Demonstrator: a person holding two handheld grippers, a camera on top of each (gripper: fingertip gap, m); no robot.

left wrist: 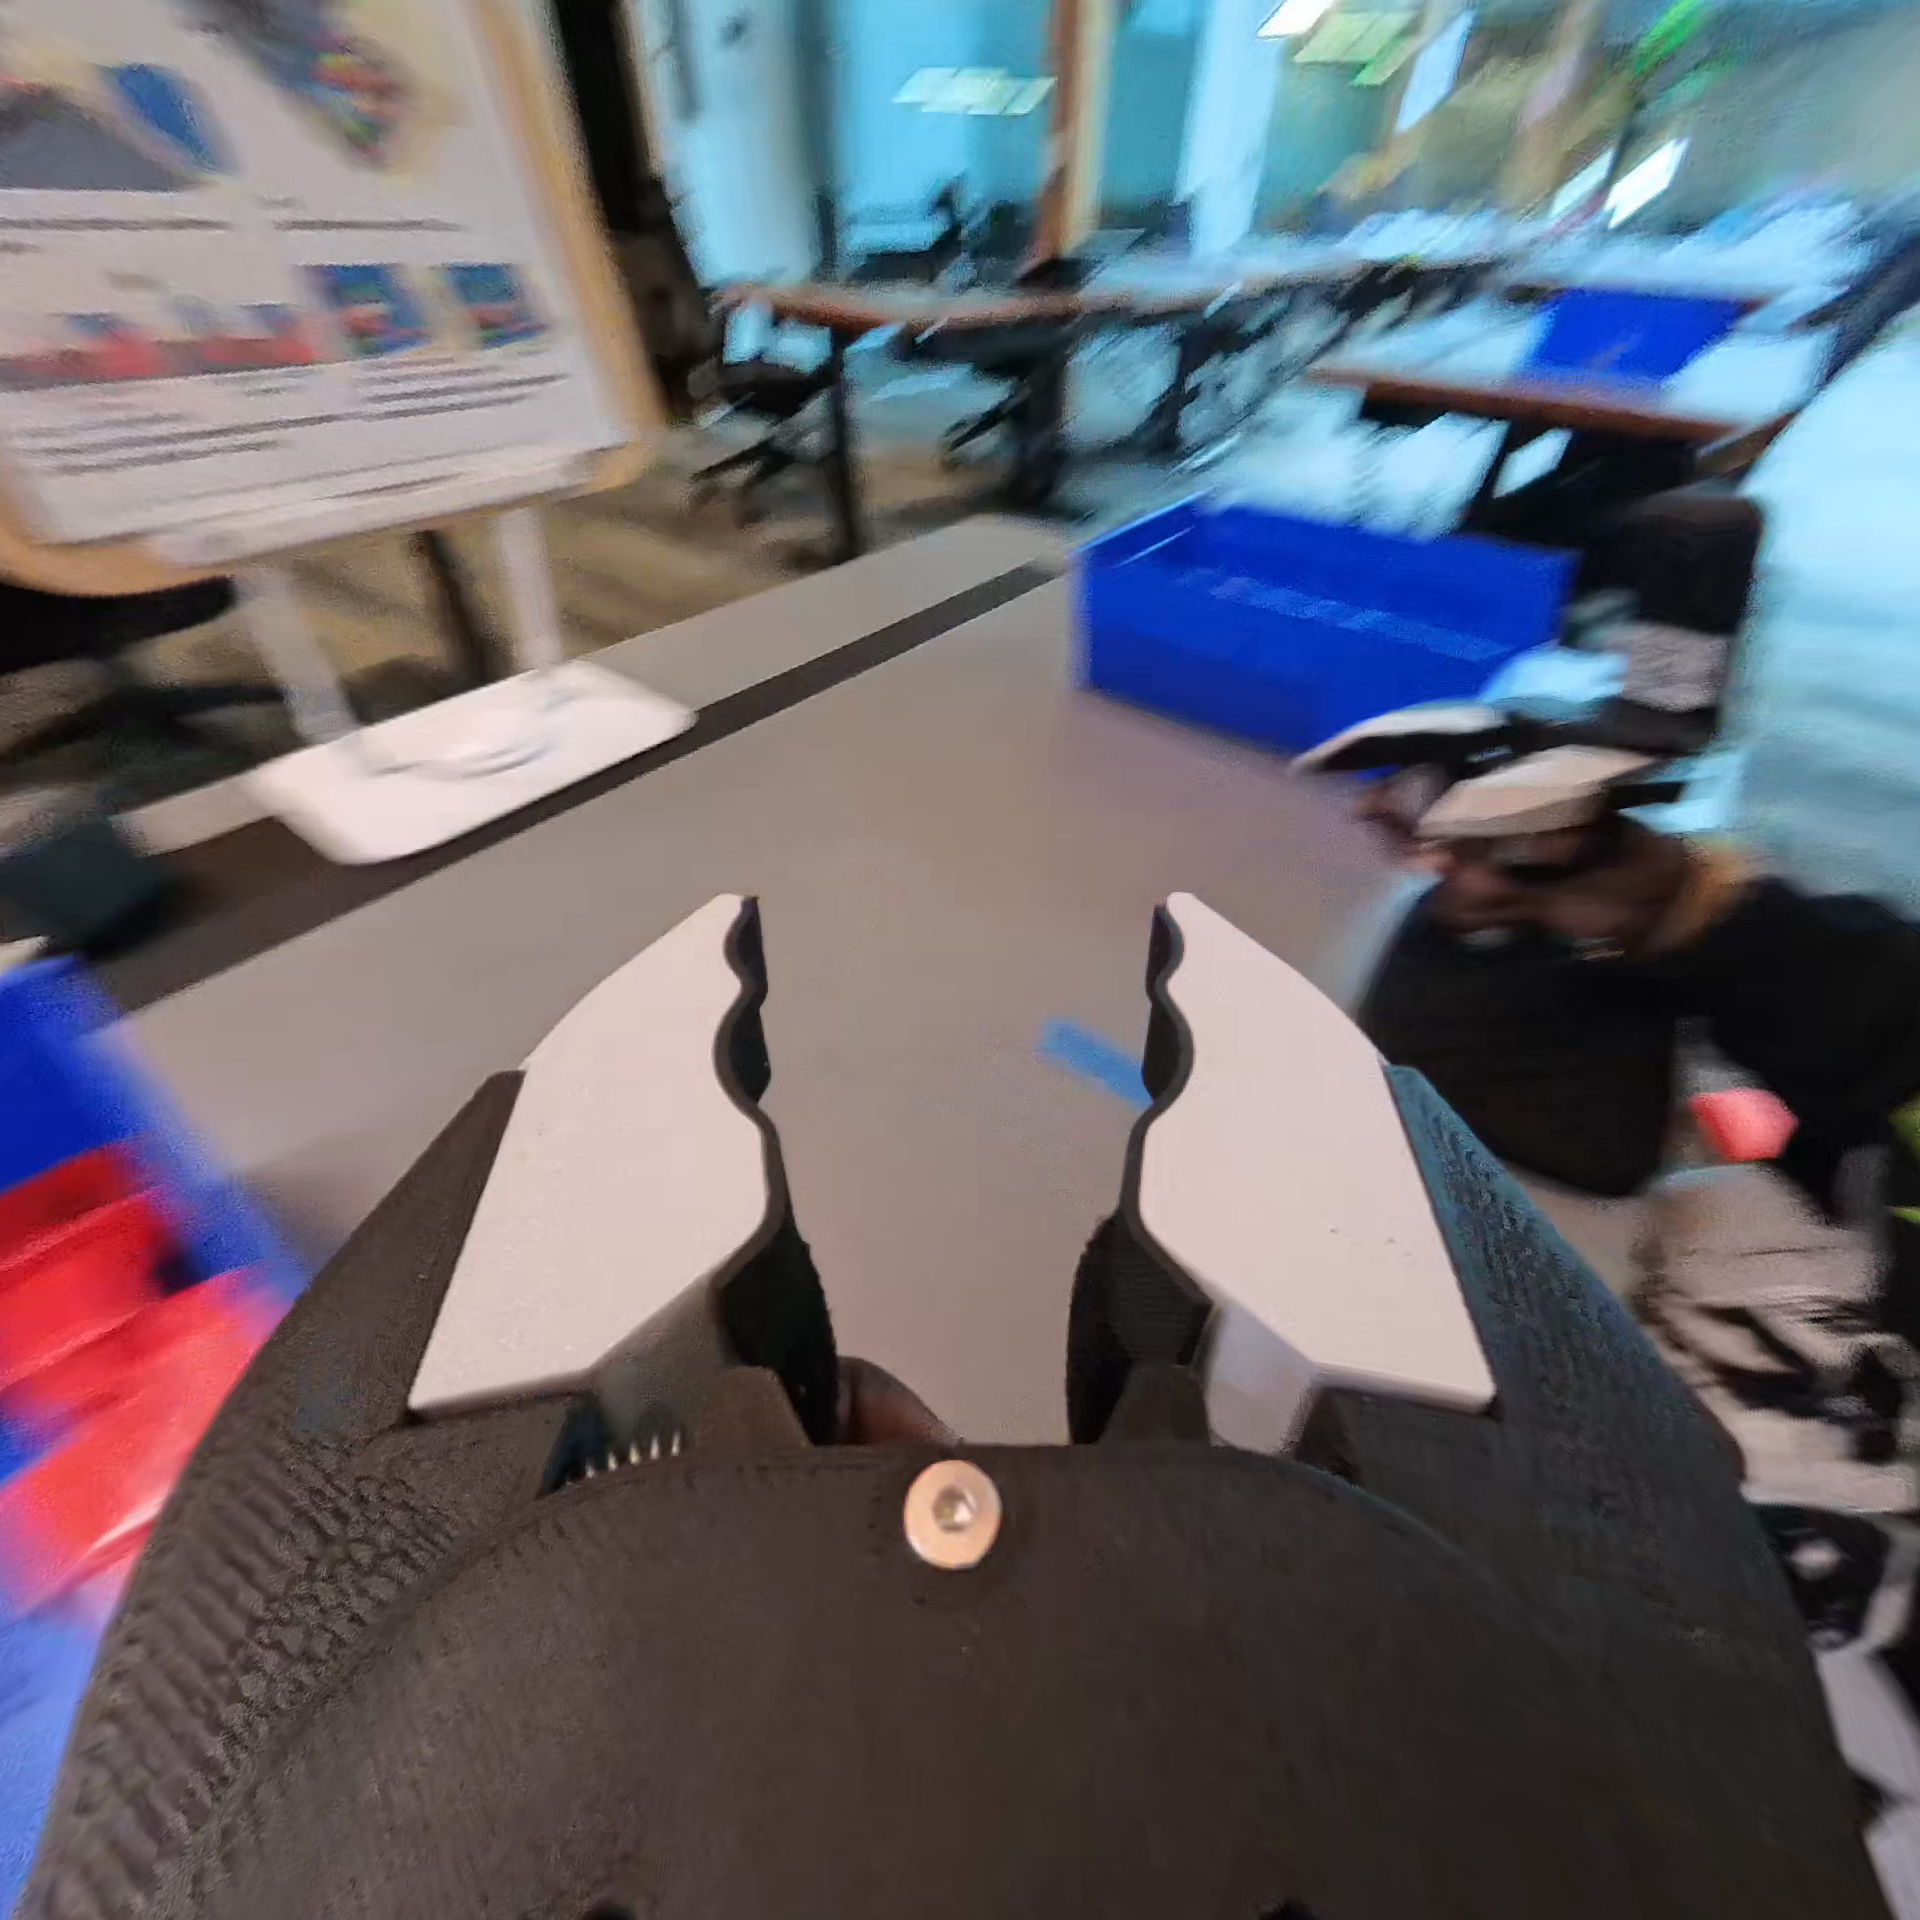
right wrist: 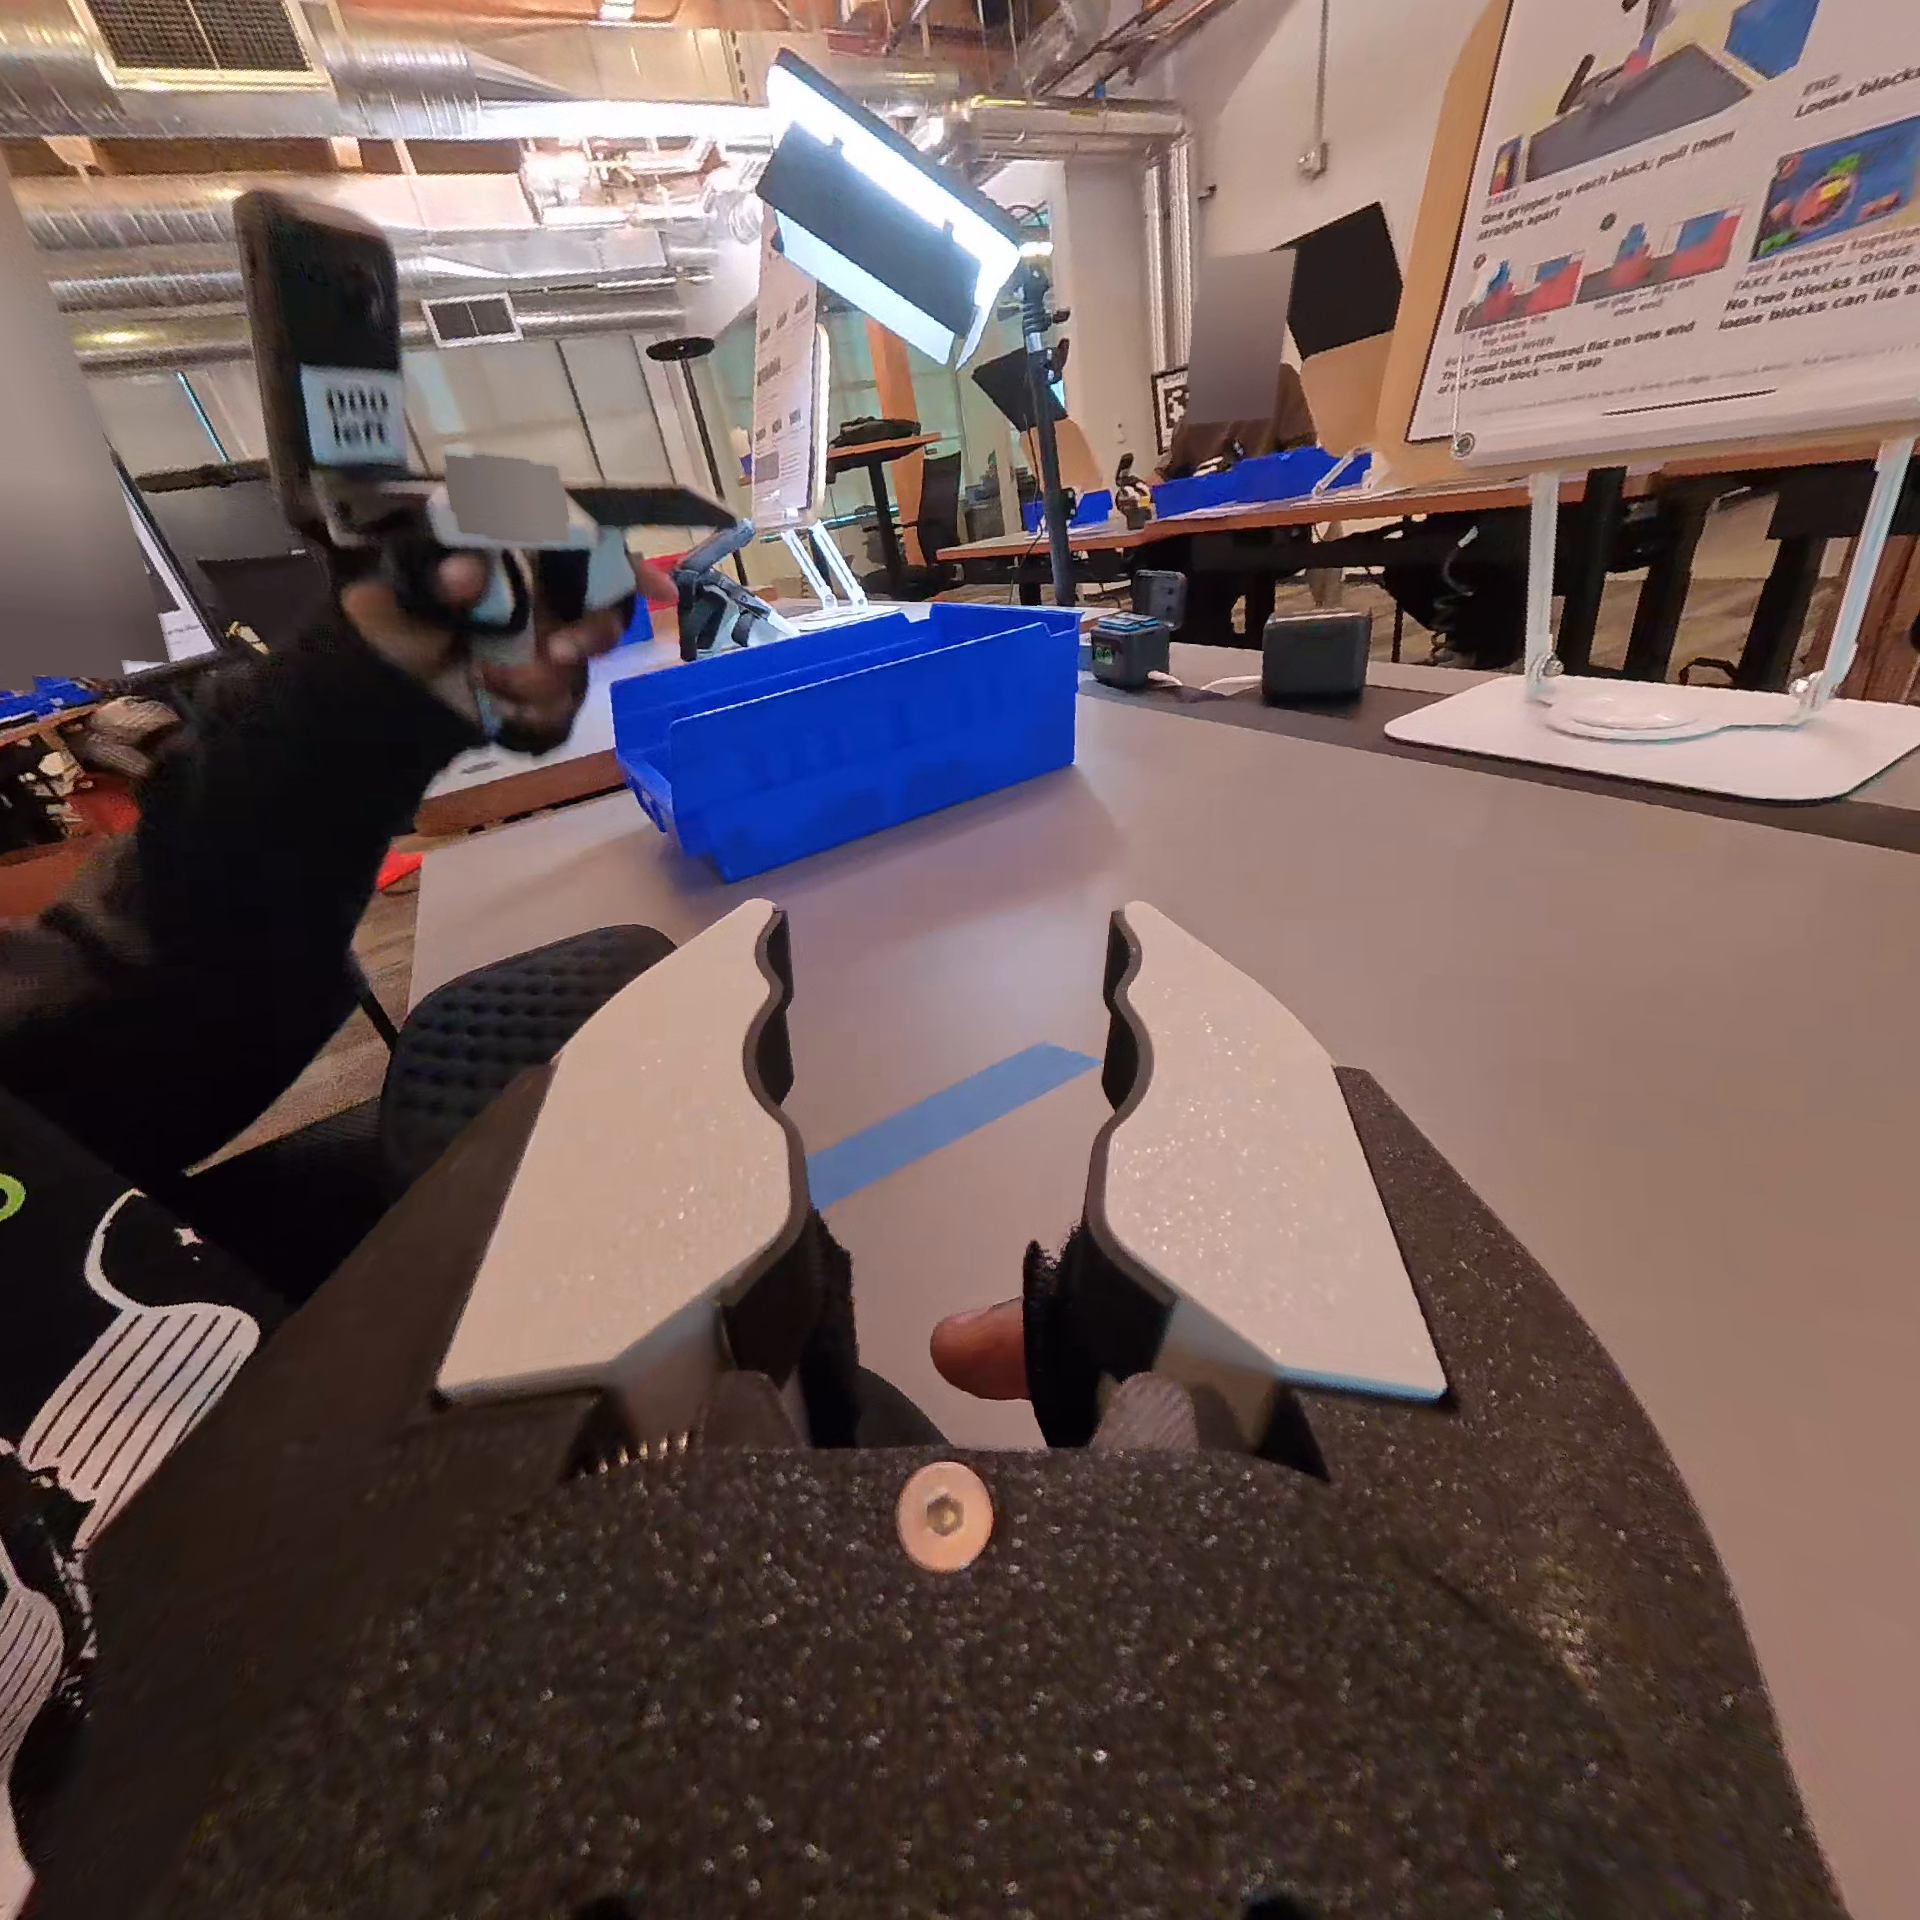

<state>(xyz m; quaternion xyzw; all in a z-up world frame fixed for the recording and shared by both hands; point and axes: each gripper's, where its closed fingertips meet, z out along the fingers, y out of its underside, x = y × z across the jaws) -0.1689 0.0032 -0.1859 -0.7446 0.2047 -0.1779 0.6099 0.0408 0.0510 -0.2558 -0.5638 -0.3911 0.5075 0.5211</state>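
both grippers spread and bare above the grey table

the left gripper (left wrist: 954, 914) hangs over the grey table (left wrist: 914, 790) with its jaws spread wide and nothing between them; only bare tabletop shows in the gap. a strip of blue tape (left wrist: 1091, 1055) lies on the table just inside its right-hand finger (left wrist: 1247, 1091). a blue bin (left wrist: 1320, 634) stands on the table ahead and to the right, well apart from the fingertips. ahead to the left a white stand base (left wrist: 468, 769) carries an instruction board (left wrist: 281, 270). red and blue shapes (left wrist: 94, 1299) blur at the left edge, too smeared to name. the whole left wrist view is motion-blurred.

the right gripper (right wrist: 945, 920) also has its jaws spread, with nothing in its grasp, over the same grey table (right wrist: 1455, 987). the blue tape (right wrist: 956, 1117) runs across the table under the gap, nearest of all things to its fingers. the blue bin (right wrist: 852, 727) sits further ahead, slightly left. a black chair back (right wrist: 499, 1029) stands at the table's near-left edge, beside the left-hand finger (right wrist: 665, 1143). the left gripper (right wrist: 623, 551) shows raised at upper left, blurred, held by a hand (right wrist: 488, 644) in a dark sleeve. the white stand base (right wrist: 1662, 738) and instruction board (right wrist: 1704, 208) stand at the far right
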